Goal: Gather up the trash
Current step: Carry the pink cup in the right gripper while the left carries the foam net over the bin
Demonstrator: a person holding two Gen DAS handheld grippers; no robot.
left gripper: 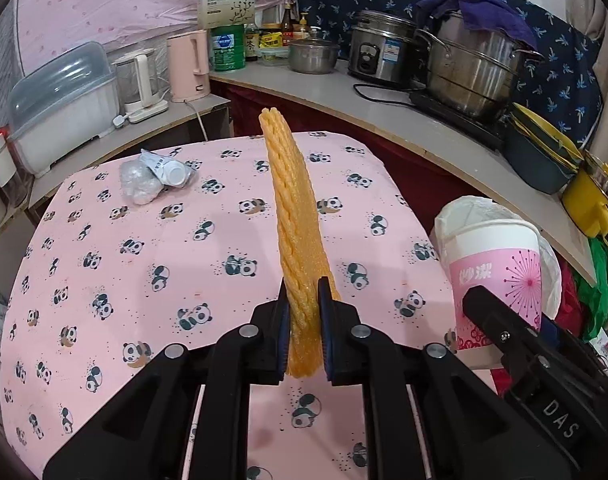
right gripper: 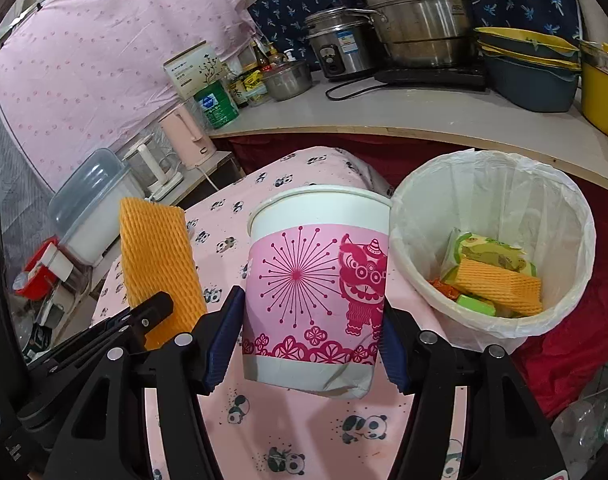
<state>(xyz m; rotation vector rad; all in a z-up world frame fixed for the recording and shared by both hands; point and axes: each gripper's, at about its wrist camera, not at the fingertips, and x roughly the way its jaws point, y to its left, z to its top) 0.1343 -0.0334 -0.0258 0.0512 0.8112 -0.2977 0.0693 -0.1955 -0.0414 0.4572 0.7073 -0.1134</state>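
Two claws loaded: left claw (left gripper: 302, 312) pinches ribbed orange foam net (left gripper: 292, 216); right claw (right gripper: 310, 336) clamps dented paper cup (right gripper: 316, 292).

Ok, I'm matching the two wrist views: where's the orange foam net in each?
Left wrist: orange foam net at centre, edge-on, pinched between the left gripper fingers.
Right wrist: left of centre, broadside.
Shared landmark: the pink paper cup.
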